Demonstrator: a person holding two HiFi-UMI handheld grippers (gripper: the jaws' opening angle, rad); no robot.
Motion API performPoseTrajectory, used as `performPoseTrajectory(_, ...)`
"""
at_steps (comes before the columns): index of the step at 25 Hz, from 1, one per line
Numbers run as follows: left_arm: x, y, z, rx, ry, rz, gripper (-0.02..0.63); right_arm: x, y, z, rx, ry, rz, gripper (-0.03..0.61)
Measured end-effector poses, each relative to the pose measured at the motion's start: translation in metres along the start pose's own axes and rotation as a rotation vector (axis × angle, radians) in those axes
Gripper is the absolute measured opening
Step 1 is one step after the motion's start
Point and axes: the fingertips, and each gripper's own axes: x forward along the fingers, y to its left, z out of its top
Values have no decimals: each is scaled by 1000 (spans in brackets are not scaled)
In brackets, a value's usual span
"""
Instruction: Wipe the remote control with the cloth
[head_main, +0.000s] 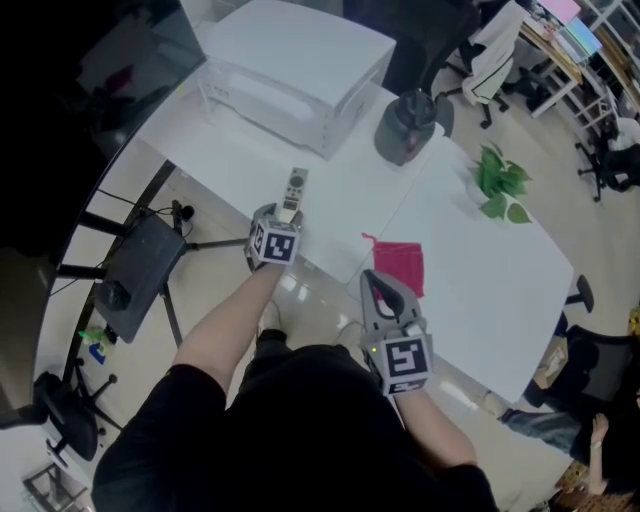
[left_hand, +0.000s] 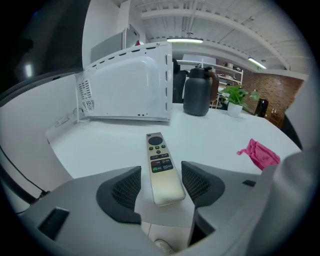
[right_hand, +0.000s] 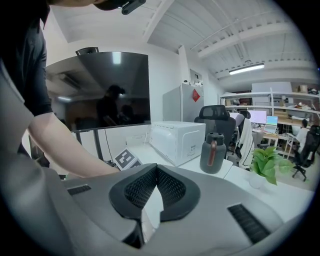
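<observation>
A slim gold remote control (head_main: 293, 192) (left_hand: 161, 167) lies flat on the white table (head_main: 480, 280), buttons up. My left gripper (head_main: 283, 213) (left_hand: 161, 181) is open around its near end, with a gap showing between each pad and the remote's sides. To the right, a pink cloth (head_main: 400, 265) (left_hand: 260, 153) lies crumpled near the table's front edge. My right gripper (head_main: 377, 284) (right_hand: 156, 187) hovers just in front of the cloth. It is shut with nothing between its pads.
A white microwave (head_main: 290, 70) (left_hand: 130, 85) stands at the back of the table. Right of it are a dark jug (head_main: 405, 128) (left_hand: 197, 92) and a small green plant (head_main: 498, 180). Left of the table, a tripod (head_main: 140, 265) stands on the floor.
</observation>
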Motion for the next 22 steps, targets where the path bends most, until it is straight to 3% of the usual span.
performPoseTrajectory(14,27,-6,-5,-56,74,25,253,-4,-13,-9,21,23,-21,9)
performPoseTrajectory(22,24,-7,-5,-63,84,16,215,-7,-12,-9,22,22,-23,9)
